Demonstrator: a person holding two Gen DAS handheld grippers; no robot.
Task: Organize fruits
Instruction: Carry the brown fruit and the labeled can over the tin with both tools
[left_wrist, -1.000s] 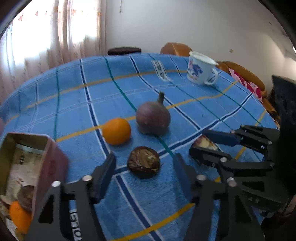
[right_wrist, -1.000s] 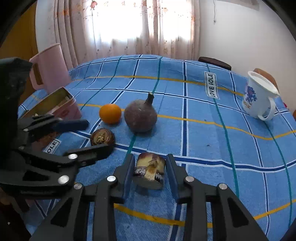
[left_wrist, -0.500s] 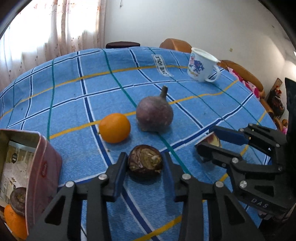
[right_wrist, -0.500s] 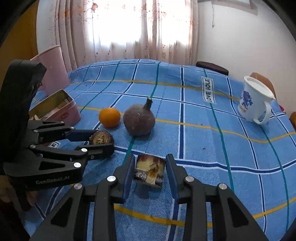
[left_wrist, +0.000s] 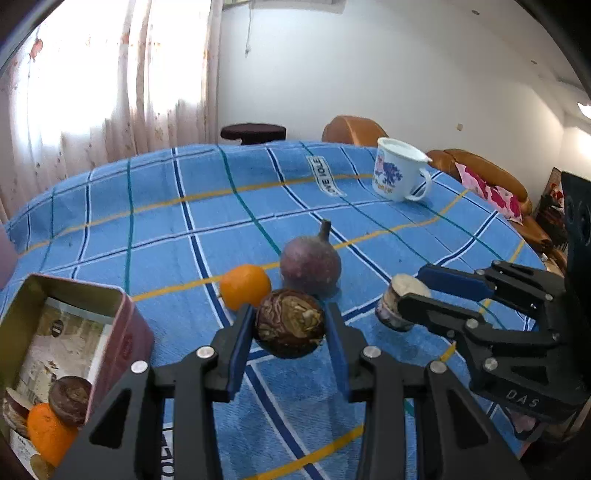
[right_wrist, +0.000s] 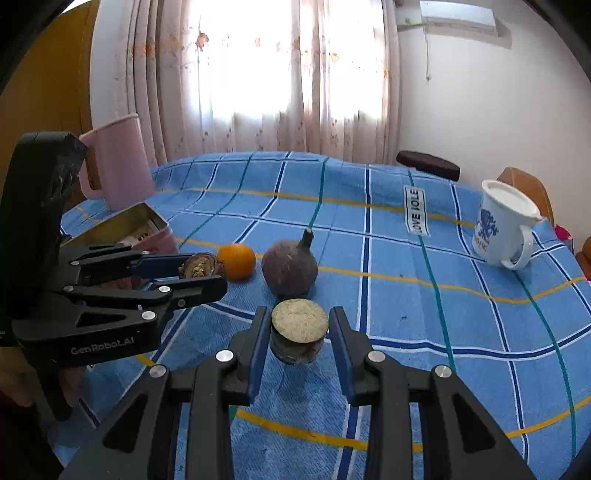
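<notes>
My left gripper (left_wrist: 290, 328) is clamped on a dark, wrinkled brown fruit (left_wrist: 290, 326), both blue pads pressed against its sides, and the fruit sits clear of the blue checked tablecloth (left_wrist: 155, 229). From the right wrist camera I see that same gripper (right_wrist: 207, 275) off to my left with the fruit (right_wrist: 201, 265) pinched at its tips.

My right gripper (right_wrist: 299, 336) is closed down around a short cut cylinder of sugarcane (right_wrist: 299, 330), its pale round end facing up. The left pad touches it; on the right I cannot tell whether the pad is quite in contact. It looks raised off the cloth, with its shadow below. In the left wrist view the right gripper (left_wrist: 410, 295) reaches in from my right with the sugarcane piece (left_wrist: 397, 304) at its tips.

Just beyond the left fingertips lies an orange (left_wrist: 245, 286), and beside it to the right a round purple fruit with a stem (left_wrist: 310, 267). From the right gripper that purple fruit (right_wrist: 290, 267) is straight ahead, just past the sugarcane, with the orange (right_wrist: 236, 261) to its left.

Down at the left of my left gripper stands an open tin box (left_wrist: 74, 332) holding another orange (left_wrist: 46, 432) and a dark round fruit (left_wrist: 70, 395). Far ahead to the right stands a white mug with a blue print (left_wrist: 399, 173); a pink pitcher (right_wrist: 116, 171) stands behind the tin at far left.
</notes>
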